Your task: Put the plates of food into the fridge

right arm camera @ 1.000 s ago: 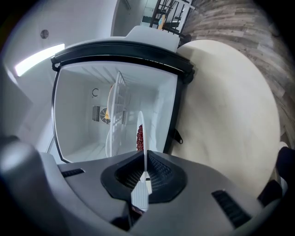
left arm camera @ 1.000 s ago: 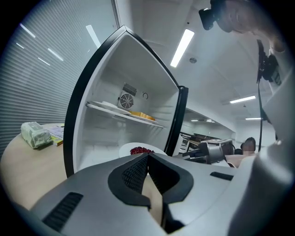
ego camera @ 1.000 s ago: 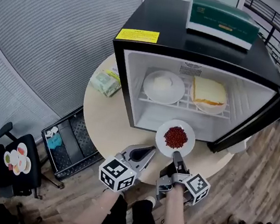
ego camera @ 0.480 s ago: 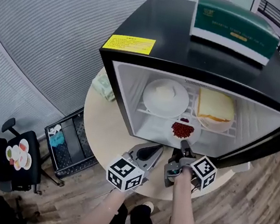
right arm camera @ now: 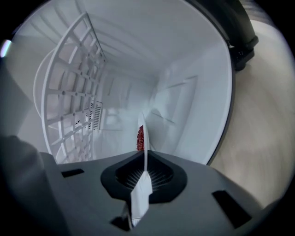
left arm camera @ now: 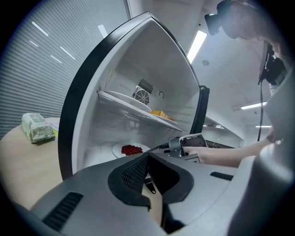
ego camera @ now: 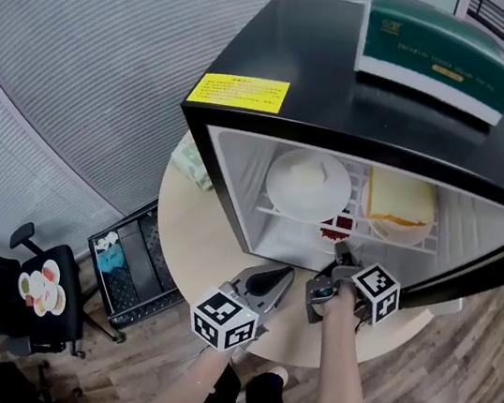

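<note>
A black mini fridge stands open on a round table. On its wire shelf sit a plate of white food and a plate with a sandwich. My right gripper is shut on the rim of a white plate of red food. It holds that plate inside the lower compartment, under the shelf. In the right gripper view the plate shows edge-on. My left gripper hangs shut and empty in front of the fridge, left of the right one.
A green box lies on the fridge top. The fridge door hangs open at the right. A wrapped packet lies on the table left of the fridge. A black crate and a chair stand on the floor at the left.
My right gripper has carried the plate of red food from the table in front of the fridge into the lower compartment. The left gripper has stayed about where it was.
</note>
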